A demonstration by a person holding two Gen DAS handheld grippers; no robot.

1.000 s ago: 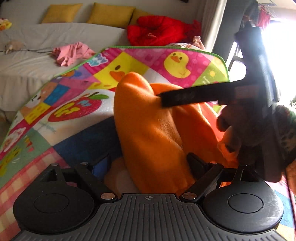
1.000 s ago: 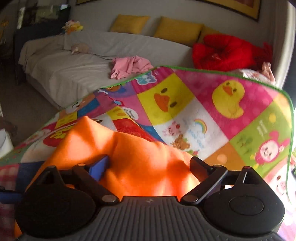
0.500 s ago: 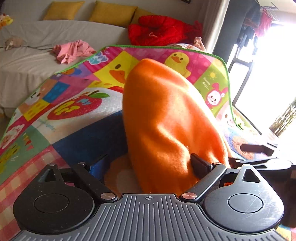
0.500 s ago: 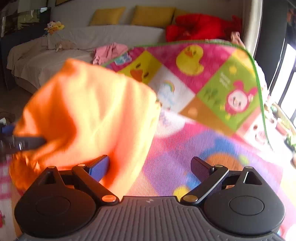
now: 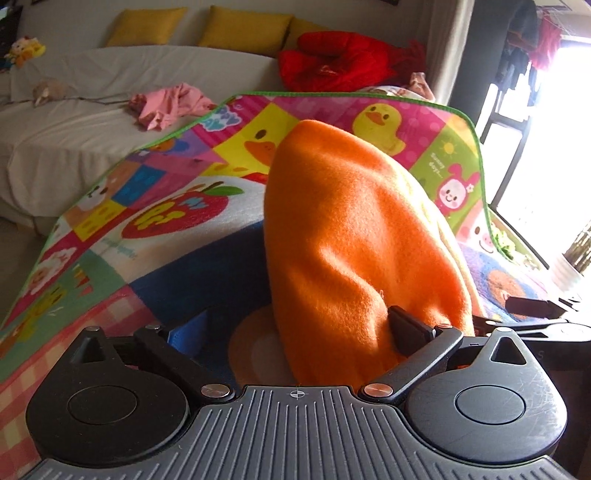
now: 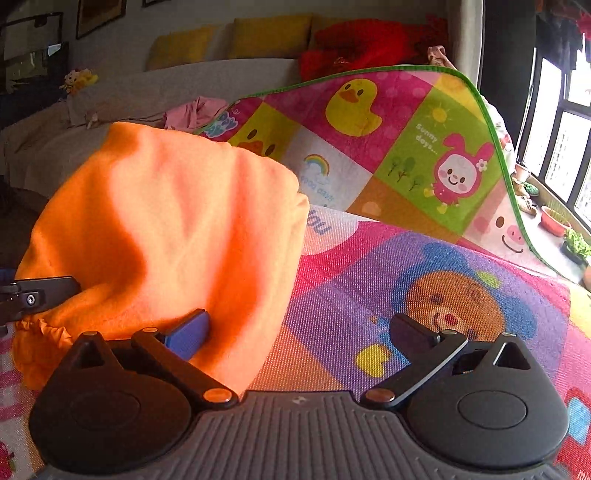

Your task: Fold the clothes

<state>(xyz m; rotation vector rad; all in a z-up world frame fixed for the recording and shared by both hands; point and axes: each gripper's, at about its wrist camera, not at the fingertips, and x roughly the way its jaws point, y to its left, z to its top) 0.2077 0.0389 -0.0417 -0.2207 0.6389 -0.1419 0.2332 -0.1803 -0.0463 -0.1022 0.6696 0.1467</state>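
An orange fleece garment (image 5: 354, 251) is bunched in a tall mound on a colourful cartoon play mat (image 5: 155, 206). My left gripper (image 5: 295, 332) is open, its fingers wide apart; the garment lies between them against the right finger (image 5: 410, 328). My right gripper (image 6: 299, 332) is open too; the garment (image 6: 173, 236) sits at its left, against the blue left pad (image 6: 188, 332). The right gripper's finger shows at the right edge of the left wrist view (image 5: 532, 306). The left gripper's finger shows at the left edge of the right wrist view (image 6: 37, 295).
A grey sofa (image 5: 74, 122) stands behind the mat with yellow cushions (image 5: 243, 26), a pink garment (image 5: 170, 105), a red garment (image 5: 332, 61) and a soft toy (image 5: 26, 48). A bright window (image 6: 561, 122) with plant pots (image 6: 554, 218) is at the right.
The right gripper swung out from behind the orange garment to its right side and lower. The garment settled into a mound. The left gripper barely moved.
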